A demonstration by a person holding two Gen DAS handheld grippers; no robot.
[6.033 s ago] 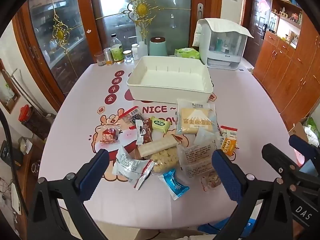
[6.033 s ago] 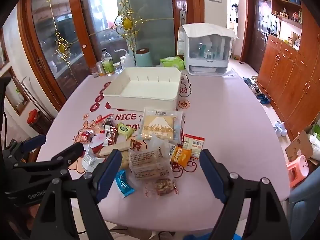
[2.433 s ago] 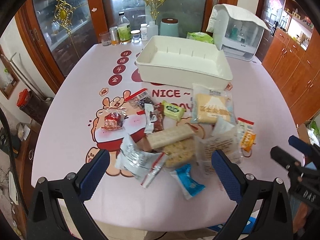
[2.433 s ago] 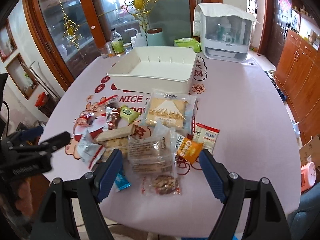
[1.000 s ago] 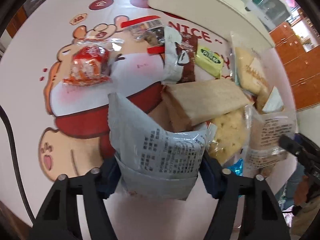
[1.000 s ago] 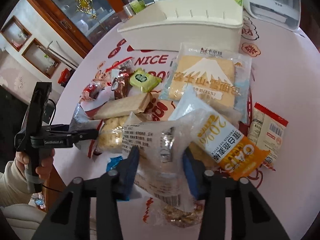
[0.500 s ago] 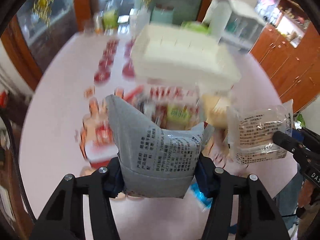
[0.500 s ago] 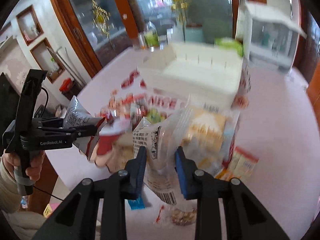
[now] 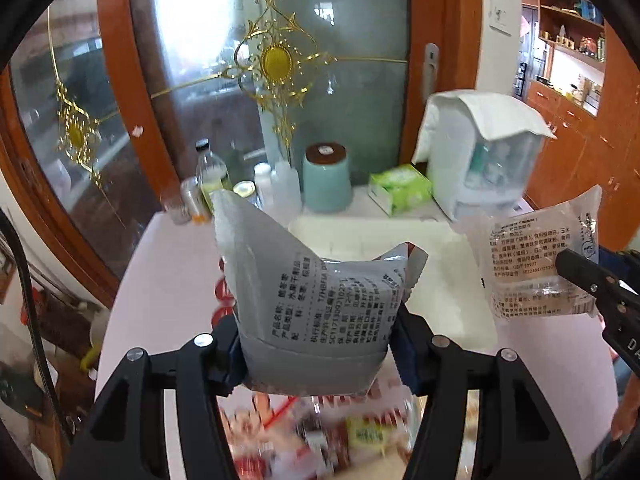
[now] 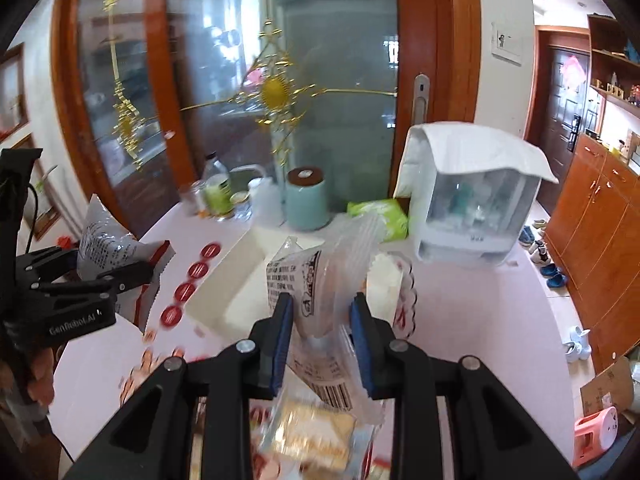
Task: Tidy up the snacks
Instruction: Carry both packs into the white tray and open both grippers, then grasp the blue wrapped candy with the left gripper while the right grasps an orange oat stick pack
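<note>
A grey snack packet [image 9: 320,300] is clamped in the left gripper [image 9: 318,354], whose jaws are opening slightly. A clear snack packet [image 10: 320,300] is pinched by the right gripper [image 10: 322,336] above the white tray [image 10: 224,292].

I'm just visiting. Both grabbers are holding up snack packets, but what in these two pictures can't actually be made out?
- Left wrist view: the silver packet in the left gripper hides most of the white bin.
- Left wrist view: the snacks on the table are motion-blurred; none can be read.
- Right wrist view: the clear packet in the right gripper is cut off below; its contents are blurred.
</note>
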